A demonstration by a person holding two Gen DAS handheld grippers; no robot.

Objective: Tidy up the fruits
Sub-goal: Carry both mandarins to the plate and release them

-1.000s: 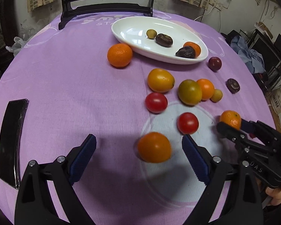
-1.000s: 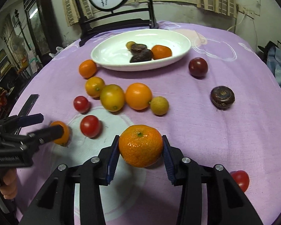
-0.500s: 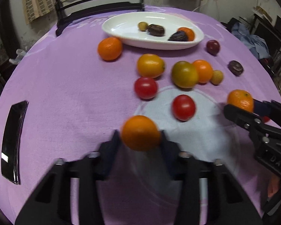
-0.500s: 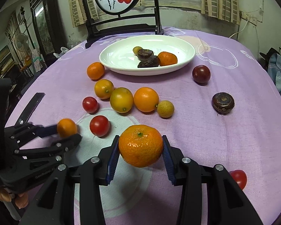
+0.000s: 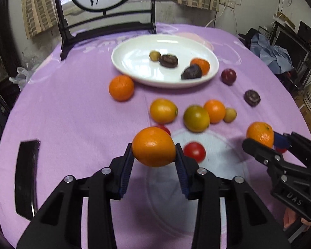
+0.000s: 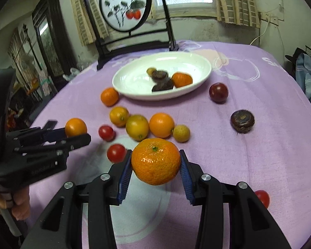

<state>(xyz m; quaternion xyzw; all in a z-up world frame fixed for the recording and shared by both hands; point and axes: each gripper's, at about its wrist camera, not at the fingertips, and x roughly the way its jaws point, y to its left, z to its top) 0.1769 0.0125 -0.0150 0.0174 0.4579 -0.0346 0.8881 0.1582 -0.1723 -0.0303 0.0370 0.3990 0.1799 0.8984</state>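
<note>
Risk of slip: left gripper (image 5: 154, 155) clamped on smooth orange (image 5: 153, 146), right gripper (image 6: 156, 167) clamped on mandarin (image 6: 156, 161), both above purple surface (image 5: 72, 112), white plate (image 5: 134, 62) far off, round skins held only at sides, likely to roll out and scatter loose fruit.

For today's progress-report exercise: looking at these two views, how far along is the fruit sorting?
Done: the plate holds four pieces, including an orange and two dark fruits.
In hand: the left gripper grips a smooth orange; the right gripper grips a mandarin. Both are lifted off the cloth.
Left: about ten fruits on the cloth, among them tomatoes, oranges and a plum. Well under half done.
</note>
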